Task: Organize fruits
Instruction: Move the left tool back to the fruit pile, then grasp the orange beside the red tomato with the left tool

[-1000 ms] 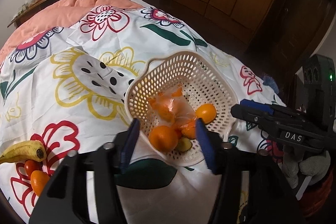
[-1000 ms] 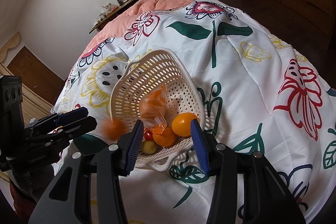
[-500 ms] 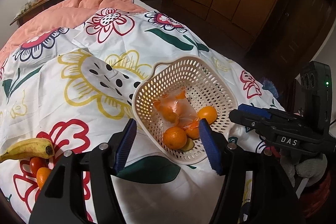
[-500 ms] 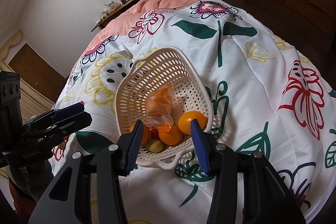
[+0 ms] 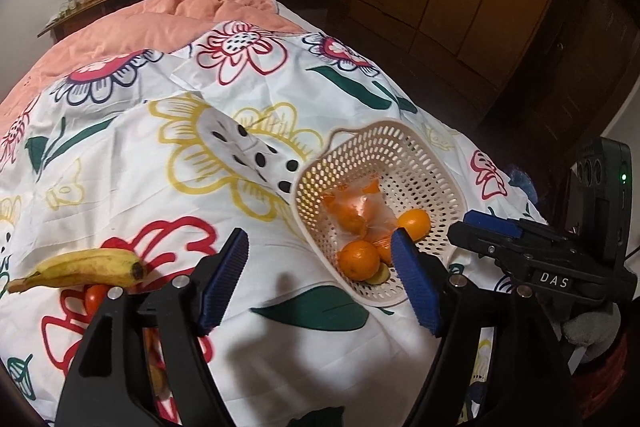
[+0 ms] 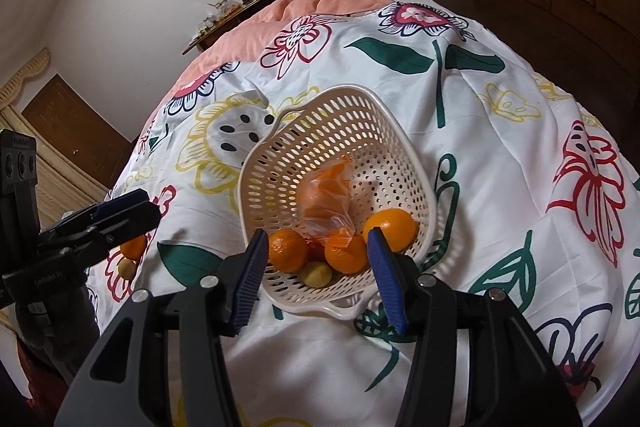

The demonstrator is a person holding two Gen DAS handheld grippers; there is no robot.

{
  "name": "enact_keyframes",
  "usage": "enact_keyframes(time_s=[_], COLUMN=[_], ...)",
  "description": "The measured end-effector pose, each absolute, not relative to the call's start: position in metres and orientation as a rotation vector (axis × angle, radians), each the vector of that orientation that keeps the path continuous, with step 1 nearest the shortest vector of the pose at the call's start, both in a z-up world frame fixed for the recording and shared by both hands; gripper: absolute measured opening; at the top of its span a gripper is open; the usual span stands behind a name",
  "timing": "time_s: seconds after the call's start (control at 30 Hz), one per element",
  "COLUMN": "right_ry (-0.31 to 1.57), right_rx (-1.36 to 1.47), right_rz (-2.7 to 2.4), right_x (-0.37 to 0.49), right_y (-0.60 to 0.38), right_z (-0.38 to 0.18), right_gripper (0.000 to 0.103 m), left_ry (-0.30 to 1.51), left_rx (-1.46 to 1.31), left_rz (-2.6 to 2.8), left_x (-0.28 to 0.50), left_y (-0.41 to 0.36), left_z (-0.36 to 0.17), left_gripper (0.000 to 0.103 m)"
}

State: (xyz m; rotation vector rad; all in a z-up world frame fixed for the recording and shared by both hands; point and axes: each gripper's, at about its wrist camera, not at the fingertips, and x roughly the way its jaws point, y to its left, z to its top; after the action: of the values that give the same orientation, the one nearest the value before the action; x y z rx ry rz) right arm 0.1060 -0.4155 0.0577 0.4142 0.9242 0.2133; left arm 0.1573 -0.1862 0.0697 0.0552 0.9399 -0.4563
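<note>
Left tool [image 5: 320,283] empty, jaws opening over the flower-print white bedsheet [image 5: 280,347], angled down; nothing between them. Right tool [image 6: 316,267] also empty and opening, pitched down at the near rim of the cream perforated plastic basket [image 6: 416,163]. Basket holds loose round oranges [image 6: 287,250] plus a clear bag of oranges [image 6: 328,195]. Risk: soft bed, a rim nudge could tip the basket and spill fruit. Yellow banana [image 5: 86,269] lies well apart, still loose
</note>
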Motion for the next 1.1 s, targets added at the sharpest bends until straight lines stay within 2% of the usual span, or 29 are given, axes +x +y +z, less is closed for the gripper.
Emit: enact_keyframes(time_s=[0.13,0.67,1.1], right_ry=[0.928,0.943,0.959], right_rx=[0.408,0.378,0.354], right_rz=[0.225,0.272,0.307], right_x=[0.106,0.108,0.108], right_y=[-0.409,-0.384,-0.366], right_z=[0.059,0.064,0.064], right_gripper=[0.052,0.052,0.052], left_ry=[0.933,0.883,0.926], left_rx=[0.031,-0.056,-0.127], left_rz=[-0.423,-0.262,-0.195], left_x=[0.156,0.149,0.147], left_y=[-0.169,-0.081,-0.05], left_z=[0.075,0.094,0.07], left_gripper=[0.081,0.083,0.083])
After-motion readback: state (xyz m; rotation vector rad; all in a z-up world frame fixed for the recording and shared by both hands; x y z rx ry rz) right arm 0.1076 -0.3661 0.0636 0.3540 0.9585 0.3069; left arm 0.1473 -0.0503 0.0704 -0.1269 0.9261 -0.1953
